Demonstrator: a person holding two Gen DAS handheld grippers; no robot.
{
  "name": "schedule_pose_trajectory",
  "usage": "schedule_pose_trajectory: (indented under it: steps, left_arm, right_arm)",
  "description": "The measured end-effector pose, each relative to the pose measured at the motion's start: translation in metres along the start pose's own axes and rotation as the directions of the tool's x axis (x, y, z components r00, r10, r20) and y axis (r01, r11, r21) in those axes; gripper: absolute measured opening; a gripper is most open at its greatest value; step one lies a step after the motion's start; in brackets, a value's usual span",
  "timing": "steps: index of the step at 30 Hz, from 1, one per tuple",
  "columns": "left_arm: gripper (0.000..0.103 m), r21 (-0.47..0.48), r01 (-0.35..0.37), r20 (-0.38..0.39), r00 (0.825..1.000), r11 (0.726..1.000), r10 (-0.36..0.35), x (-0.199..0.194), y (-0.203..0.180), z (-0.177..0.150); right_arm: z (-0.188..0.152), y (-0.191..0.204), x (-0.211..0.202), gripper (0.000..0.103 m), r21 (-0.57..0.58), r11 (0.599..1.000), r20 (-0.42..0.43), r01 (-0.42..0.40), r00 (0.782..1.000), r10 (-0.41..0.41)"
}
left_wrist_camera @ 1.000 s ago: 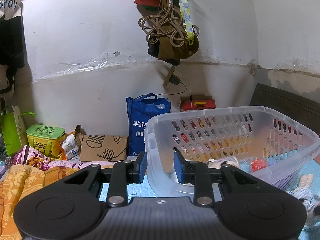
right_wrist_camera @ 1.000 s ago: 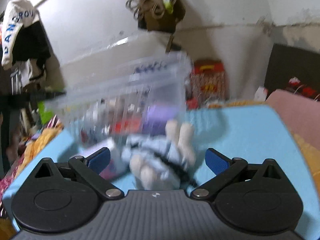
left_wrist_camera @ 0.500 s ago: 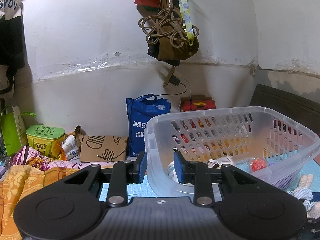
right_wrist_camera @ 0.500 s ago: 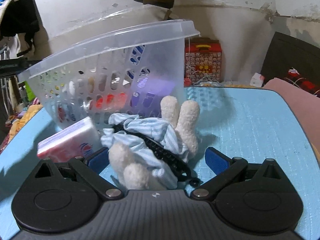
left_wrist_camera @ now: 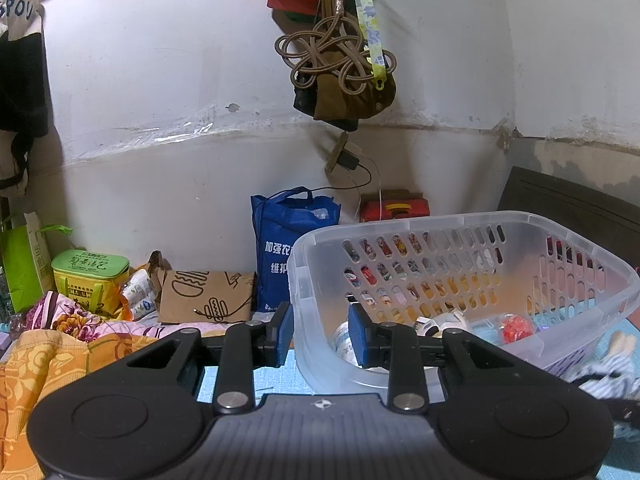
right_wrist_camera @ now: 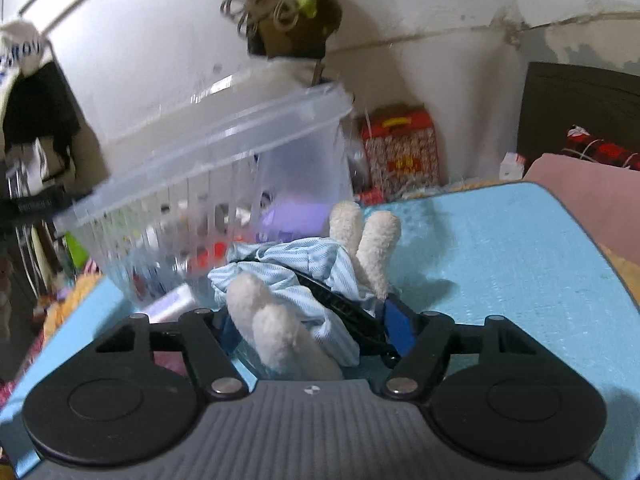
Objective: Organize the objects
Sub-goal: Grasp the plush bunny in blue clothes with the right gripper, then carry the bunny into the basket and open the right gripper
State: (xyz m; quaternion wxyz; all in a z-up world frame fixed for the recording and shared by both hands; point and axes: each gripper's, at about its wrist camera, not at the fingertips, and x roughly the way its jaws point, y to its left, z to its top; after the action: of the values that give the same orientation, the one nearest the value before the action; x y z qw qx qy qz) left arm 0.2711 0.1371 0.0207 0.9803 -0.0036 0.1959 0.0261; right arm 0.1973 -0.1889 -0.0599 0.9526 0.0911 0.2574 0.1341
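Observation:
A clear plastic basket (left_wrist_camera: 472,232) stands tilted on the blue mat, with small items inside, among them a red ball (left_wrist_camera: 517,327). My left gripper (left_wrist_camera: 320,334) is shut on the basket's near-left wall, one pad outside and one inside. A cream plush toy in a blue striped dress (right_wrist_camera: 304,280) lies just right of the basket (right_wrist_camera: 224,140). My right gripper (right_wrist_camera: 312,330) is shut on the plush toy and holds it beside the basket. The toy also shows at the right edge of the left wrist view (left_wrist_camera: 604,364).
A blue mat (right_wrist_camera: 500,260) covers the surface. A packet (right_wrist_camera: 172,304) lies by the basket's base. A blue bag (left_wrist_camera: 288,244), a brown paper bag (left_wrist_camera: 208,296) and a green tin (left_wrist_camera: 90,276) stand along the wall. A pink cushion (right_wrist_camera: 592,196) lies right.
My right gripper has closed on the plush toy, which was between open fingers before, and has started to move with it. My left gripper keeps its hold on the basket wall.

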Motion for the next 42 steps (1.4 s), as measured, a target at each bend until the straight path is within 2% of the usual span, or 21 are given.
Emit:
schedule_pose_trajectory:
  steps: [5, 11, 15, 17, 21, 31, 38, 42]
  left_arm:
    - [0.043, -0.068, 0.037, -0.033, 0.999, 0.997, -0.039, 0.006, 0.010, -0.001]
    - [0.032, -0.014, 0.009, -0.013, 1.000, 1.000, -0.009, 0.005, 0.002, -0.007]
    - [0.022, 0.023, -0.050, 0.033, 0.998, 0.999, 0.049, -0.003, -0.003, -0.006]
    - [0.021, 0.029, -0.064, 0.055, 0.997, 0.998, 0.062, -0.008, -0.004, -0.005]
    - [0.016, 0.027, -0.060, 0.030, 0.998, 0.998, 0.059, -0.008, -0.004, -0.001]
    - [0.016, 0.018, -0.054, 0.019, 0.998, 0.998, 0.054, -0.009, -0.003, 0.002]
    - [0.017, 0.002, -0.044, 0.015, 0.999, 0.999, 0.044, -0.008, 0.000, 0.002]
    - [0.017, 0.000, -0.039, 0.010, 0.999, 0.999, 0.039, -0.009, 0.000, 0.002]
  right_arm:
    - [-0.004, -0.001, -0.006, 0.071, 0.013, 1.000, 0.032, -0.018, 0.999, 0.018]
    - [-0.004, -0.005, -0.006, 0.071, 0.034, 0.999, 0.050, -0.026, 0.998, 0.025]
    - [-0.004, -0.006, -0.007, 0.071, 0.034, 0.999, 0.058, -0.026, 0.998, 0.024]
    - [-0.004, -0.007, -0.006, 0.071, 0.038, 0.999, 0.058, -0.027, 0.998, 0.025]
    - [-0.004, -0.009, -0.006, 0.071, 0.038, 0.999, 0.060, -0.028, 0.998, 0.025]
    - [-0.008, -0.011, -0.010, 0.071, 0.047, 0.998, 0.081, -0.035, 0.996, 0.031]
    - [-0.007, -0.008, -0.052, 0.071, 0.010, 1.000, 0.157, -0.013, 0.987, 0.011]
    - [0.020, 0.011, -0.088, 0.071, -0.033, 0.999, 0.253, -0.031, 0.967, 0.038]
